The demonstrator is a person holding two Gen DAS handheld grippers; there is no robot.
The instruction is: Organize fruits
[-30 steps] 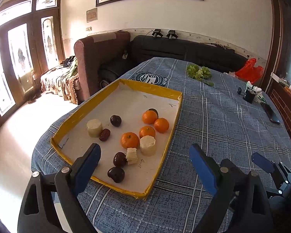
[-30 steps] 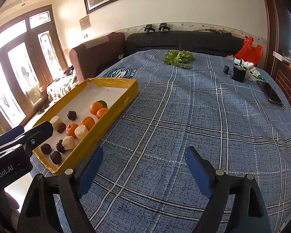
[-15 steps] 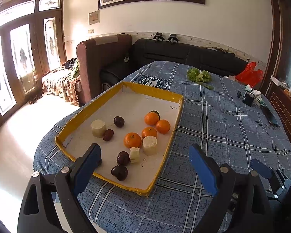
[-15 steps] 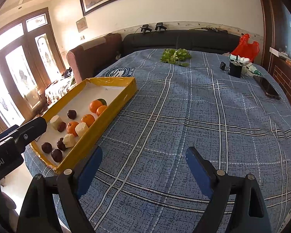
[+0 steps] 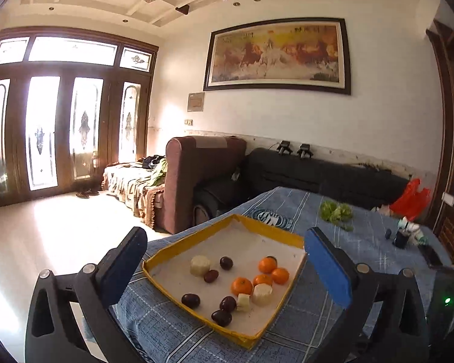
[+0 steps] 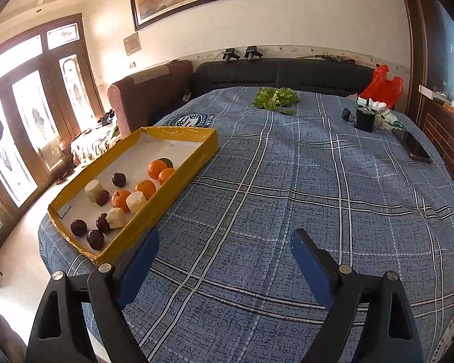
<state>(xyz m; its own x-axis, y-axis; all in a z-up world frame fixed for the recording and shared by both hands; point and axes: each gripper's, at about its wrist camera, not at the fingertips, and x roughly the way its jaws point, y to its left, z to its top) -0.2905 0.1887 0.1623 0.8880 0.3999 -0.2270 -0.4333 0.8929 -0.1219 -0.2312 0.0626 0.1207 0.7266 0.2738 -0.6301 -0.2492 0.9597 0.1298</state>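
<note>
Four oranges (tray, unheld)

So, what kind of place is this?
Most likely a home living room: a dark sofa along the wall, a large framed painting above it, and tall glazed wooden doors at the side.

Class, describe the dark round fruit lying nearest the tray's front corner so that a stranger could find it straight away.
Start at the shallow yellow-rimmed cardboard tray on the blue checked tablecloth. Go to its near end, where three dark maroon round fruits sit by a pale peeled chunk. The one meant lies closest to the tray's front corner, touching no pale piece.
</note>
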